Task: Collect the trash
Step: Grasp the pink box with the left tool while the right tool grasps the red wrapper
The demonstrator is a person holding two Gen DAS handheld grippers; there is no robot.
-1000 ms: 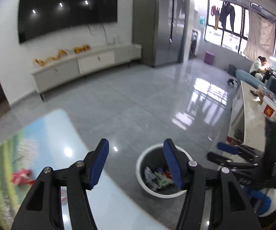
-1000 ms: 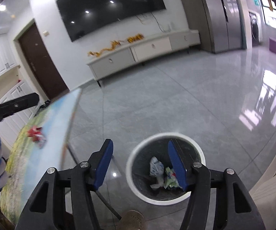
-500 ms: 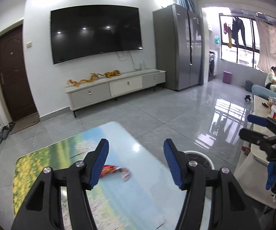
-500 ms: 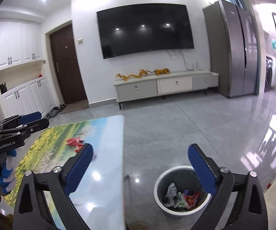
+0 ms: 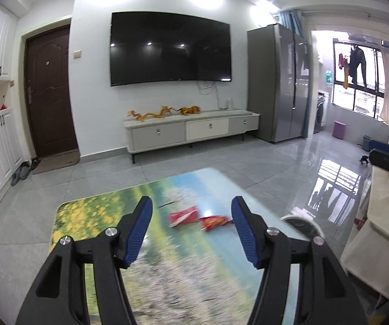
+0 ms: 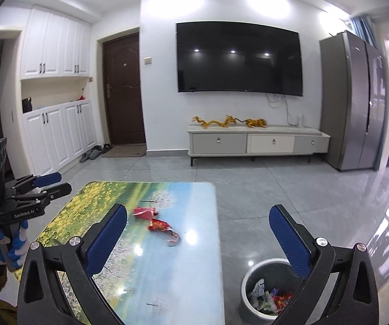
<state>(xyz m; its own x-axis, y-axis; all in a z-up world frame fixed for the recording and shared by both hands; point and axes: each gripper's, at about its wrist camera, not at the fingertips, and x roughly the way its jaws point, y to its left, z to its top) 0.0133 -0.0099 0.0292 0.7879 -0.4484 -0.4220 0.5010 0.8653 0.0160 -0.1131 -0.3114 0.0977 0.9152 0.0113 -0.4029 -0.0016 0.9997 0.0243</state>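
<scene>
Both grippers are hanging empty — left gripper (image 5: 191, 230) half apart, right gripper (image 6: 198, 239) spread wide — facing two red wrappers (image 6: 156, 220) lying on the table (image 6: 194, 270); probably the next pickup, then the bin (image 6: 248, 279) beside it.

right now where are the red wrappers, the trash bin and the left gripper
red wrappers (image 6: 156, 220): right wrist view, middle of the pair lying on the table
trash bin (image 6: 244, 292): right wrist view, its white rim
left gripper (image 5: 191, 231): left wrist view, midway between its fingertips
</scene>
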